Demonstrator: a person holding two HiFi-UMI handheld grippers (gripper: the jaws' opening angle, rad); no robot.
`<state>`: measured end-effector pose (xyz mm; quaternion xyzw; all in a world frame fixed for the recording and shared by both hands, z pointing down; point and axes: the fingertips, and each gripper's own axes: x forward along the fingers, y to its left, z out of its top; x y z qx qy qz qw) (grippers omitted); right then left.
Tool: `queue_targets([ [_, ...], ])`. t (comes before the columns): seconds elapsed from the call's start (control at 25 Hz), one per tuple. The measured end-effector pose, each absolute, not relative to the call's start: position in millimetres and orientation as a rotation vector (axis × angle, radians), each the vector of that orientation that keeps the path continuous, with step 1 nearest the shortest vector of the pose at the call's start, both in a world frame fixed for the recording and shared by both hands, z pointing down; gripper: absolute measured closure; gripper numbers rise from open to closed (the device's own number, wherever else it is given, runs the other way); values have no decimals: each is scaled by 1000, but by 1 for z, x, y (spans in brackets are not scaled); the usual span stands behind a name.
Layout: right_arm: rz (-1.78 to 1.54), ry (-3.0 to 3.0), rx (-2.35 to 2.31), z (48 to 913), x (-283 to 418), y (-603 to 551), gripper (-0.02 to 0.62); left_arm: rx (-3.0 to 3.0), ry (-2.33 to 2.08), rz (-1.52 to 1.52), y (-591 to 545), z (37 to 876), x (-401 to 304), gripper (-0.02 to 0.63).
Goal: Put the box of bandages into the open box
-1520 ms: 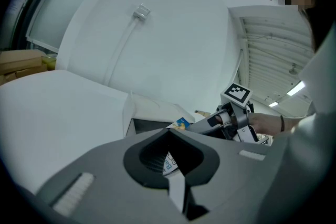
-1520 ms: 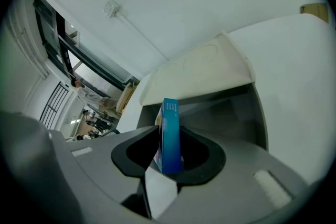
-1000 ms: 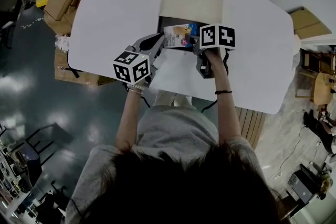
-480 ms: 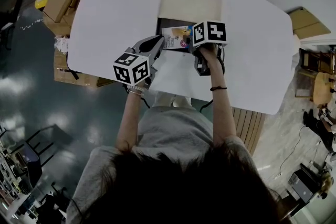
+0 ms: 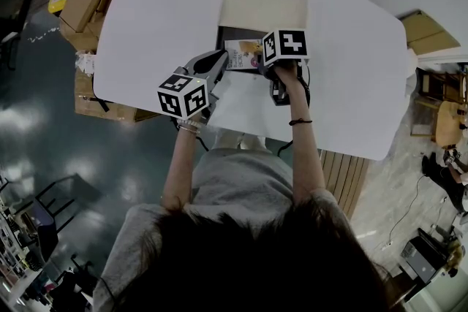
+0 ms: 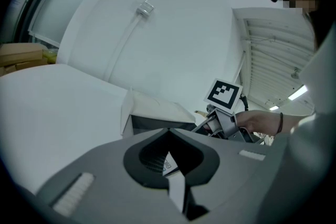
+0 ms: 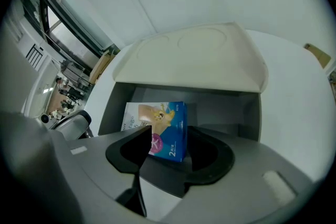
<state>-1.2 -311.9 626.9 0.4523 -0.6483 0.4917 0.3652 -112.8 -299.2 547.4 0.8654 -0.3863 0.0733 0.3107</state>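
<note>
White worktop (image 5: 146, 25) carries box (image 5: 263, 7), lid up at 12. Left gripper (image 6: 168, 134) fingers are closed together by its 8 corner. Right gripper (image 7: 169, 134) fingers just opened wide. Bandages (image 5: 241, 53) sit loose between them, inside box toward 9. Placing looks done, withdrawal left.

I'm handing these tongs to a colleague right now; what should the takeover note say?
Right gripper: tongs have just been opening, bandage box between them, apparently released.
Left gripper: at the open box's near-left corner, tongs nearly together; grip unclear.
Done: bandage box stands inside the open box.
Left: back both grippers away.
</note>
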Motion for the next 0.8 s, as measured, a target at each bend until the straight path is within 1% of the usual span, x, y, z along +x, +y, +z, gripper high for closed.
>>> queue_targets([
  [0.24, 1213, -1675, 1203, 625, 4, -311, 370, 2291, -1021, 198, -298, 547, -111, 612],
  [0.32, 1195, -1699, 1216, 621, 6, -310, 380, 2294, -1024, 199, -298, 546, -111, 612],
  [0.56, 1158, -1774, 1219, 607, 9, -308, 431, 2319, -1003, 217, -294, 543, -107, 612],
  [0.68, 1151, -1846, 1193, 598, 6, -306, 473, 2329, -995, 227, -290, 541, -104, 612],
  [0.72, 1150, -1870, 1185, 595, 6, -304, 497, 2333, -994, 228, -288, 539, -102, 612],
  [0.8, 1146, -1910, 1178, 588, 7, -301, 506, 2344, -990, 231, -284, 536, -100, 612],
])
